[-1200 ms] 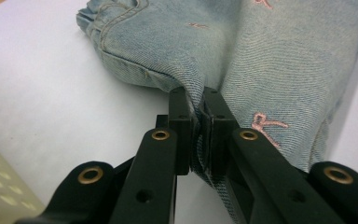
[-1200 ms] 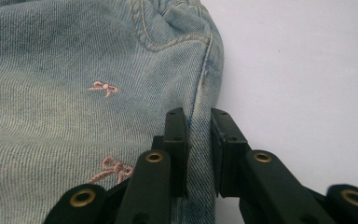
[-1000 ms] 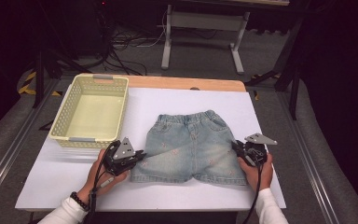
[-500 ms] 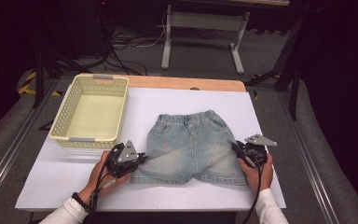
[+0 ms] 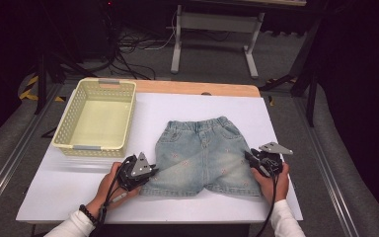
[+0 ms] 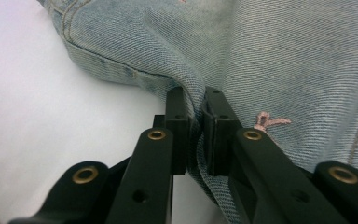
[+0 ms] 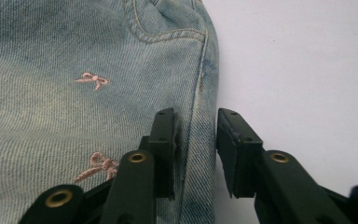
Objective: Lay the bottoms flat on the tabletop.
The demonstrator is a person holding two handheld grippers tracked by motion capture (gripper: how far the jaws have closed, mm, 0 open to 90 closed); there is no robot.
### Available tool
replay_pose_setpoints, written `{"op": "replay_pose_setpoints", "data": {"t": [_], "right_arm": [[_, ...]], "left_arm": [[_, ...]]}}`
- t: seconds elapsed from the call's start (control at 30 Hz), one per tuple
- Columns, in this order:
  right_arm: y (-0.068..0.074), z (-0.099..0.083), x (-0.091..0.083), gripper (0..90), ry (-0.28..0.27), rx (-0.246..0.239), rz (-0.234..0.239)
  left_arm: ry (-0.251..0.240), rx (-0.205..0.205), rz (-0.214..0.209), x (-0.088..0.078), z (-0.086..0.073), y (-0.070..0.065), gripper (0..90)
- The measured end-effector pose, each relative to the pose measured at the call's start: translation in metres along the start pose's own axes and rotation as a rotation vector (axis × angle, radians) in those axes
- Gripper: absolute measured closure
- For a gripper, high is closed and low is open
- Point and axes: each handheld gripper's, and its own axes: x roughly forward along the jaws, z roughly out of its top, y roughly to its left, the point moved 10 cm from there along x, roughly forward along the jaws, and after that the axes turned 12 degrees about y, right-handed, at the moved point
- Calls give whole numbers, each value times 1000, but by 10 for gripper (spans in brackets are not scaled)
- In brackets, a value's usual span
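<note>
Two grippers work at the lower corners of a pair of light denim shorts (image 5: 203,153) that lies flat on the white table (image 5: 286,123), waistband toward the far side and leg hems toward the person.

In the left gripper view, the left gripper (image 6: 196,109) has a raised fold of the shorts' side edge (image 6: 261,56) between its jaws. Its jaws have just been opening a little, yet the gap is narrow and both pads still lie against the cloth, which bunches up between them. In the high view this gripper (image 5: 150,170) sits at the shorts' left leg, near the hem.

In the right gripper view, the right gripper (image 7: 196,126) straddles the side seam of the shorts (image 7: 98,56). Its jaws have just been opening: the inner pad rests on the denim, while the outer pad stands clear of the seam over bare table, so the cloth lies between them unpinched. In the high view this gripper (image 5: 253,163) is at the right leg's outer edge.

A pale yellow basket (image 5: 69,129) stands on the table's far left, well apart from the shorts. Bare white surface lies between basket and shorts, right of the shorts, and beyond the waistband. The near table edge runs close below both hems.
</note>
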Motion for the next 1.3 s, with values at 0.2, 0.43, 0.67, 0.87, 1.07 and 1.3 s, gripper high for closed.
{"op": "replay_pose_setpoints", "data": {"t": [0.2,0.43,0.67,0.87,1.07,1.3], "right_arm": [[-5,5,-3,549,-12,15,-11],[-10,40,-2,495,-58,-7,15],[-6,80,28,479,-21,-78,49],[-11,90,61,491,90,-84,25],[-13,81,79,474,169,-56,69],[-4,81,75,819,178,-103,120]], "left_arm": [[-37,-33,14,-6,14,3,609],[-90,-95,84,-3,48,22,391],[-54,-204,108,29,63,52,344],[-4,-290,66,49,61,64,266],[13,-353,-60,60,62,62,350],[51,-348,-100,61,69,60,741]]}}
